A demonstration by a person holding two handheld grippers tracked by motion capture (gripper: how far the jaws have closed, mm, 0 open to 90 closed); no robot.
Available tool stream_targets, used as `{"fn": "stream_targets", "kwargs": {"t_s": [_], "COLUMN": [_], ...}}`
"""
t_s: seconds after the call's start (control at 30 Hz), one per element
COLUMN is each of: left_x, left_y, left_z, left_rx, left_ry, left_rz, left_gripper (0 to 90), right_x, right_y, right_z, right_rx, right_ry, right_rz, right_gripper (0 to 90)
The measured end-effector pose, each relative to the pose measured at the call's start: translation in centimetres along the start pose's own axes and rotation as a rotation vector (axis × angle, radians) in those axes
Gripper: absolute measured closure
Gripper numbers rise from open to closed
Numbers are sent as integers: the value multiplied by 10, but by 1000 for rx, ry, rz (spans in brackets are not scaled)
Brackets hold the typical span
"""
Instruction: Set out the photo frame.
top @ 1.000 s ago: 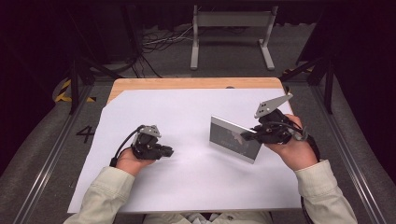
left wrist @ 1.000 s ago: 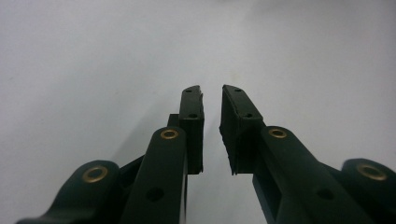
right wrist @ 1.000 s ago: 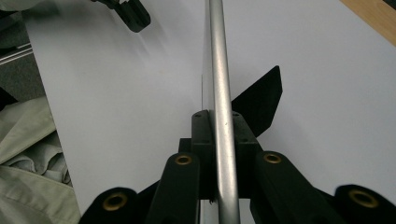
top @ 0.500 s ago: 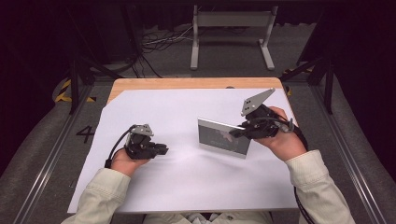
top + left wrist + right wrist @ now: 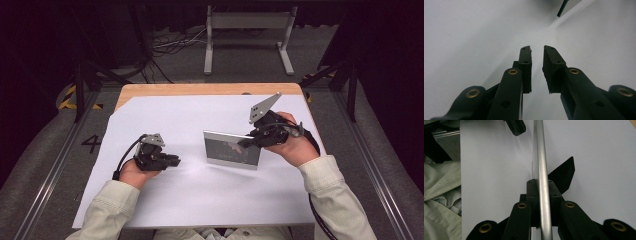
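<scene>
A silver-edged picture frame (image 5: 230, 150) stands upright on the white sheet (image 5: 200, 200), right of centre. My right gripper (image 5: 248, 141) is shut on its right edge; in the right gripper view the jaws (image 5: 541, 181) clamp the metal rim (image 5: 540, 150), and the frame's black back stand (image 5: 565, 171) sticks out to the right. My left gripper (image 5: 175, 160) rests low on the sheet to the left of the frame, pointing toward it. Its jaws (image 5: 535, 48) stand slightly apart with nothing between them.
The sheet covers a wooden table (image 5: 200, 89) with metal rails along both sides. A grey metal stand (image 5: 247, 20) and cables sit on the floor beyond the far edge. A pale sleeve (image 5: 441, 195) lies at the near edge.
My right gripper has carried the frame leftward toward the table's middle, and the frame now faces the near edge more squarely. The left hand has stayed where it was.
</scene>
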State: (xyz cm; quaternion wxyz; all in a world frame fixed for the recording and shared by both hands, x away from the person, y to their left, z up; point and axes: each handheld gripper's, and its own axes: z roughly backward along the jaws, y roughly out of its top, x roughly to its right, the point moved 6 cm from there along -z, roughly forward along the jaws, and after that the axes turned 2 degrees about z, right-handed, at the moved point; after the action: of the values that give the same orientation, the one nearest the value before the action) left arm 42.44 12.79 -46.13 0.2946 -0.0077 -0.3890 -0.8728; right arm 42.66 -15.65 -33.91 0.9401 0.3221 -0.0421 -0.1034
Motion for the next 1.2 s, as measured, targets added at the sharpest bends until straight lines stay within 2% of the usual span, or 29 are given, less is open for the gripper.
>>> {"fn": "stream_targets", "kwargs": {"t_s": [0.43, 0.8, 0.93, 0.97, 1.07, 1.2], "left_x": [0, -1, 0, 0, 0, 0], "left_y": [-3, -13, -14, -13, -13, -13], "left_z": [1, 8, 8, 8, 8, 7], "left_rx": [-5, -5, -7, -6, -7, -7], "left_ry": [0, 15, 13, 15, 13, 12], "left_rz": [3, 27, 32, 32, 28, 28], "left_gripper": [770, 770, 770, 770, 769, 769], "right_x": [1, 3, 4, 5, 9, 14], "right_y": [5, 9, 7, 7, 3, -2], "right_z": [-12, -21, -25, -25, -25, -26], "right_rx": [-12, -20, -40, -31, -34, -35], "right_ry": [75, 155, 157, 161, 164, 162], "right_rz": [58, 94, 110, 111, 98, 132], "right_gripper": [840, 840, 840, 840, 836, 830]}}
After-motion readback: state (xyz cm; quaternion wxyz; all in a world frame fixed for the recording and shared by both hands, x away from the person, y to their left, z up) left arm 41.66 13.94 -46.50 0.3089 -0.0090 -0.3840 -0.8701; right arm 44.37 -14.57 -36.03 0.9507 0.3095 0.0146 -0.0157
